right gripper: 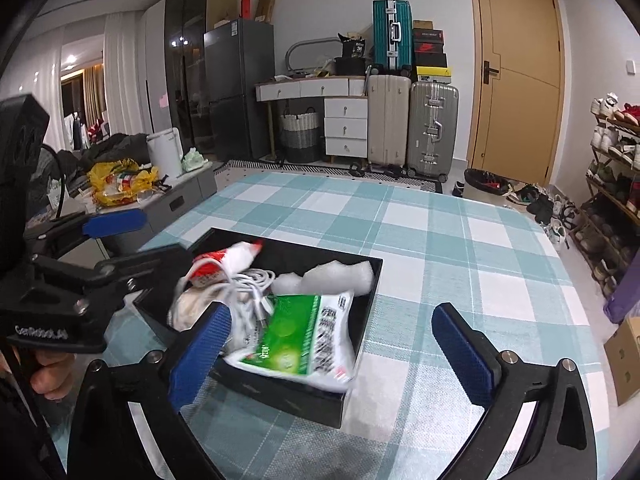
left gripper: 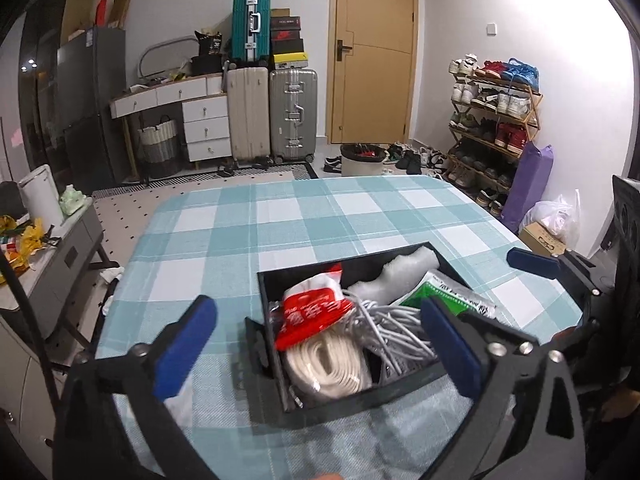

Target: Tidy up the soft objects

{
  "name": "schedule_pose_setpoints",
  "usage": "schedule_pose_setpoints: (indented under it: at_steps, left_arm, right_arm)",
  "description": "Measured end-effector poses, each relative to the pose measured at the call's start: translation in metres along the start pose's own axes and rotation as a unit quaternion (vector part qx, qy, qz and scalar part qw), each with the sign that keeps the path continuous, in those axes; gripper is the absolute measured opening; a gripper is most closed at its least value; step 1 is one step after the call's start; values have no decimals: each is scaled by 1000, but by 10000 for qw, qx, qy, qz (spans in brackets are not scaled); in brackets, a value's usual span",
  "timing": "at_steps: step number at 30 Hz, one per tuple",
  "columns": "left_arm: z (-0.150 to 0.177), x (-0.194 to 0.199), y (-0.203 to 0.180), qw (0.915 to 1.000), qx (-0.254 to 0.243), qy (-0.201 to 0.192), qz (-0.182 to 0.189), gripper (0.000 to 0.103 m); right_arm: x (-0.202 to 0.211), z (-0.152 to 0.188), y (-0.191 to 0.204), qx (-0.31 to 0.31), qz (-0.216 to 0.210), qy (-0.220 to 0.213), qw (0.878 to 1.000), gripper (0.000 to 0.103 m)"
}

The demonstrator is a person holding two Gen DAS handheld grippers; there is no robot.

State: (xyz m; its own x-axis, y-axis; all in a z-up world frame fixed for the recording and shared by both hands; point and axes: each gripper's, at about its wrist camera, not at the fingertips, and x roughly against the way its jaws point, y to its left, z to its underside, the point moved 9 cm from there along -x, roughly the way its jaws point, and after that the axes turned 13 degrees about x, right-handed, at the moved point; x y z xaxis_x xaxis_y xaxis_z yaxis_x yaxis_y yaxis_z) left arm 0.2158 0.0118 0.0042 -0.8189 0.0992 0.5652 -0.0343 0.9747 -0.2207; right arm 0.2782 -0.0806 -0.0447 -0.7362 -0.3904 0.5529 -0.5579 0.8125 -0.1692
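A black box (left gripper: 340, 260) stands on the teal check tablecloth (left gripper: 280, 216). It holds a red and white bag (left gripper: 316, 312), a coiled white band (left gripper: 336, 368), a white cable bundle (left gripper: 392, 328), a piece of white foam wrap (left gripper: 400, 272) and a green and white packet (right gripper: 304, 332). The packet lies tilted over the box's near rim (right gripper: 280, 392). My left gripper (left gripper: 318, 306) hovers open above the box's near left side, with nothing pressed between its pads. My right gripper (right gripper: 332, 314) is open too, just above the packet and apart from it.
Beyond the table are suitcases (left gripper: 272, 116), a wooden door (left gripper: 372, 52) and a shoe rack (left gripper: 492, 120). A grey cabinet (right gripper: 180, 196) with a yellow bag (right gripper: 116, 180) stands left of the table. A hand (right gripper: 52, 376) holds the left gripper's handle.
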Motion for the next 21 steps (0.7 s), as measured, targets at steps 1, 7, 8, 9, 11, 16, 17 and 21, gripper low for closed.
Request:
schedule_pose_setpoints:
  at_steps: [1,7,8,9,11,16,17,21]
  left_arm:
    - [1,3,2,10000,19,-51,-19,103]
    - [14,19,16,9996,54,-170,-230,103]
    - [16,22,18,9995,70,-188,-239,103]
    - [19,26,19,9994,98,-228,-235,103]
    - [22,31,21,9992,127,-283,-247,103]
    - [32,43,25,9986,109,-430,-279,103]
    - [34,45,26,9985,129,-457,-281,103]
    - [44,48,32,9980,238,-521,-277,103]
  right_arm:
    - [3,0,1,-15,-14,-32,10000,102]
    - [24,1,4,-67,-21,-262,9996,102]
    - [28,1,5,-77,-29,-308,9995,102]
    - [33,1,7,-81,-43,-352,9993,102]
    - [40,3,9,-75,-39,-426,9991,102]
    - [56,9,19,-74,-184,-583,9981,102]
    - [58,11,21,-68,-203,-606,9979,102]
    - [66,19,27,-79,-262,-713,9971,102]
